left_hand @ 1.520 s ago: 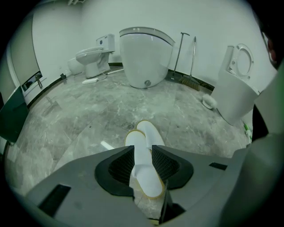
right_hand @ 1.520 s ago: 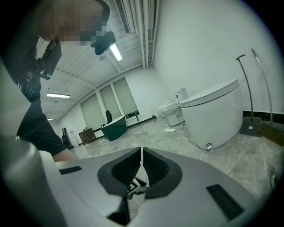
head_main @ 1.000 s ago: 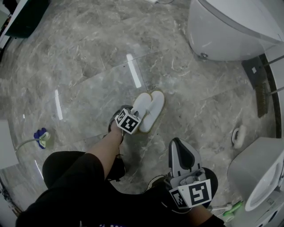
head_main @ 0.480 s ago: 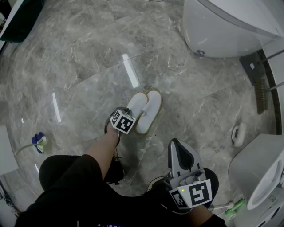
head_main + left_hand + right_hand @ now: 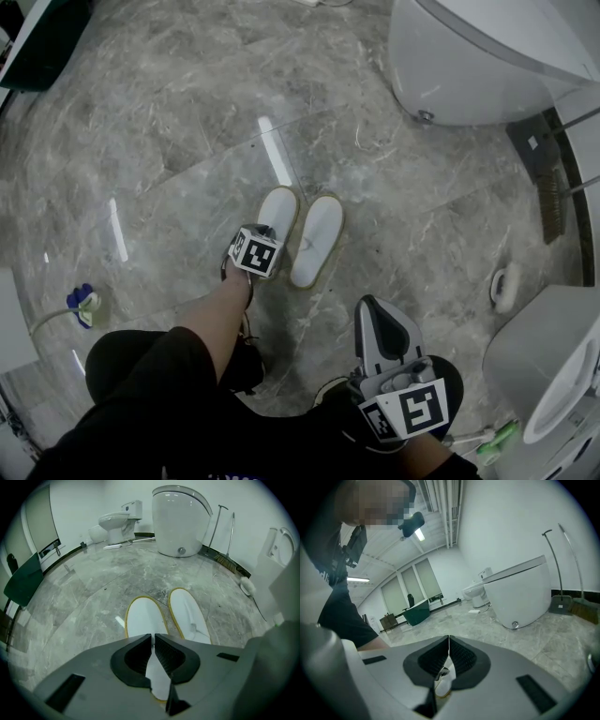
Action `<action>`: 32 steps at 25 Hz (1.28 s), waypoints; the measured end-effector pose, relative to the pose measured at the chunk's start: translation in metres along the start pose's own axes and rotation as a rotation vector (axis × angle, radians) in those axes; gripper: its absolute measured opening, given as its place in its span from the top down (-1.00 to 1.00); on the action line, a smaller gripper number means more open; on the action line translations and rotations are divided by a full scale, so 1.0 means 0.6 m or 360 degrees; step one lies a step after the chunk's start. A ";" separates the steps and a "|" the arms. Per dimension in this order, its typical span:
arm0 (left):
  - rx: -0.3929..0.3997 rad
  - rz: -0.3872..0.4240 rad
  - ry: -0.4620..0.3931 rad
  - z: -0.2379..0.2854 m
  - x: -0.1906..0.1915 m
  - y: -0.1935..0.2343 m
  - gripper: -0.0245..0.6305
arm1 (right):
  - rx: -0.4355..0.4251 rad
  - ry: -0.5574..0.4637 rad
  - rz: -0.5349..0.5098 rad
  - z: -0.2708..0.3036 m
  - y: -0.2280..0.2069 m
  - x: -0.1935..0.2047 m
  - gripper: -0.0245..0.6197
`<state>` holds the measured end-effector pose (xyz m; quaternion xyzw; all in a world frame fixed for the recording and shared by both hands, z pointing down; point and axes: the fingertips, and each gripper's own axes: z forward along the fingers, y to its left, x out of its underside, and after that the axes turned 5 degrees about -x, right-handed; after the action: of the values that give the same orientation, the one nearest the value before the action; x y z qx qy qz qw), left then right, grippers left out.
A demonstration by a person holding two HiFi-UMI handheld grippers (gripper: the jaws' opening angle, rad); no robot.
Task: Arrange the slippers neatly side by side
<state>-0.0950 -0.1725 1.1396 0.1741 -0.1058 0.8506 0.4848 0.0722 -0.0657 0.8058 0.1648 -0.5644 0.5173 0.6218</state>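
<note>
Slippers (image 5: 317, 239), head view: two, white with yellow edging, side by side just ahead of left gripper (image 5: 258, 246) and well ahead of right gripper (image 5: 377, 314).

Left gripper view: jaws pressed together over near slipper (image 5: 143, 620) at its heel; other slipper (image 5: 187, 613) just to their right.

Right gripper view: jaws together, empty.

Handling, judged: light, soft, floppy; take at heel rim.

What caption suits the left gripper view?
Shut tongs over the left slipper, its mate alongside on a marble floor.

Glossy marble floor (image 5: 187, 112), white cloth slippers (image 5: 317, 239)
</note>
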 end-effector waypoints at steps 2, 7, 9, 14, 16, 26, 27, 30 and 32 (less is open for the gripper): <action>0.0011 0.0011 -0.0009 0.003 -0.009 -0.003 0.84 | 0.0023 0.0000 0.0006 -0.002 -0.006 0.000 0.92; 0.0024 0.0023 -0.0021 0.013 -0.016 -0.018 0.84 | 0.0048 -0.0010 0.0004 -0.004 -0.011 -0.001 0.92; 0.0027 -0.0009 -0.0026 0.016 -0.017 -0.018 0.84 | 0.0050 -0.0011 0.0002 -0.004 -0.010 -0.001 0.92; 0.0038 -0.0056 -0.0029 0.022 -0.025 -0.019 0.84 | 0.0071 -0.0016 0.0010 -0.005 -0.014 -0.001 0.92; 0.0044 -0.0071 -0.0036 0.022 -0.027 -0.022 0.84 | 0.0074 -0.0020 0.0008 -0.005 -0.014 -0.002 0.92; 0.0048 -0.0073 -0.0082 0.024 -0.045 -0.027 0.84 | 0.0067 -0.0019 0.0012 -0.002 -0.009 0.001 0.92; 0.0050 -0.0069 -0.0083 0.024 -0.046 -0.027 0.84 | 0.0069 -0.0019 0.0011 -0.002 -0.009 0.001 0.92; 0.0055 -0.0061 -0.0081 0.024 -0.048 -0.029 0.84 | 0.0083 -0.0026 0.0010 -0.004 -0.011 -0.001 0.92; 0.0063 -0.0058 -0.0086 0.022 -0.048 -0.031 0.84 | 0.0093 -0.0033 0.0011 -0.006 -0.012 -0.002 0.92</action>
<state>-0.0628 -0.1902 1.1406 0.2084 -0.0988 0.8386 0.4935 0.0803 -0.0664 0.8063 0.1863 -0.5562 0.5340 0.6090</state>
